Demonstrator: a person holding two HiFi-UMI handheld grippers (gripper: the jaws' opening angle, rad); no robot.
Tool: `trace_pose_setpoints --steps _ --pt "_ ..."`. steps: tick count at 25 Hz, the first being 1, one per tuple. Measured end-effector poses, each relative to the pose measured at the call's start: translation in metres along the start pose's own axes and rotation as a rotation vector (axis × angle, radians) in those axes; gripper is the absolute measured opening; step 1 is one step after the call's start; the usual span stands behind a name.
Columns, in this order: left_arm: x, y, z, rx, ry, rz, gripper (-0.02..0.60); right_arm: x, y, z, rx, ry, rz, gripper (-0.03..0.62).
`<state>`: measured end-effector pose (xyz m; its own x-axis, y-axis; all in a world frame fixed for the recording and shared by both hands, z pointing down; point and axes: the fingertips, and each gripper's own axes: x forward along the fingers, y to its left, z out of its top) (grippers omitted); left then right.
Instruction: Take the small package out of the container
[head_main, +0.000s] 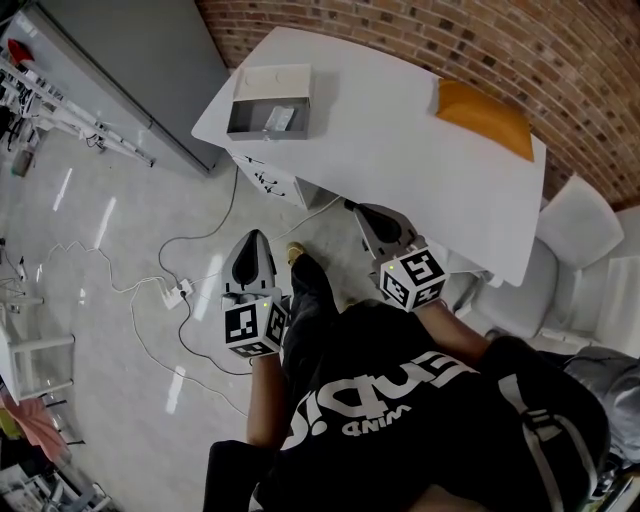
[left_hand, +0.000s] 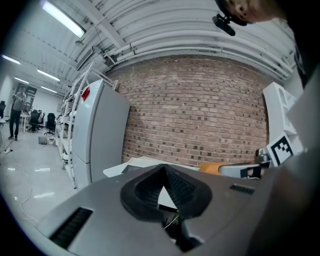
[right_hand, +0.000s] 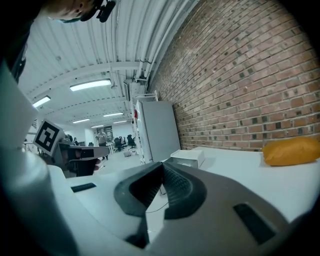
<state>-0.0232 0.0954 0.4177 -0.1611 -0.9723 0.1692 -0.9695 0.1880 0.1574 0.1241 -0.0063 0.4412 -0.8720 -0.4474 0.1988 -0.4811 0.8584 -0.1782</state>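
Showing only faintly inside container (head_main: 262, 133), small package (head_main: 281, 119).

Facing a white table (head_main: 400, 170) lying mostly bare, offering a wide way in from its near edge. Meeting only a grey container (head_main: 240, 110) standing open-topped at the far left corner and an orange pouch (head_main: 483, 115) far right, well apart. Skirting a white chair (head_main: 580, 235) on the right and cables (head_main: 150, 290) trailing over the floor.

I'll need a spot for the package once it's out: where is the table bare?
The table is bare between the gray box at its left corner and the orange bag at the far right. Only those ends are taken.
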Motion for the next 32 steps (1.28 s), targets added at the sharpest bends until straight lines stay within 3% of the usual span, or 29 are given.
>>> trace_pose_setpoints --steps 17,32 --pt "0.093 0.063 0.012 -0.02 0.022 -0.008 0.006 0.1 -0.031 0.014 0.002 0.03 -0.012 -0.002" --pt "0.18 0.111 0.045 0.004 0.046 -0.073 0.006 0.184 -0.057 0.044 0.019 0.038 -0.059 -0.002"
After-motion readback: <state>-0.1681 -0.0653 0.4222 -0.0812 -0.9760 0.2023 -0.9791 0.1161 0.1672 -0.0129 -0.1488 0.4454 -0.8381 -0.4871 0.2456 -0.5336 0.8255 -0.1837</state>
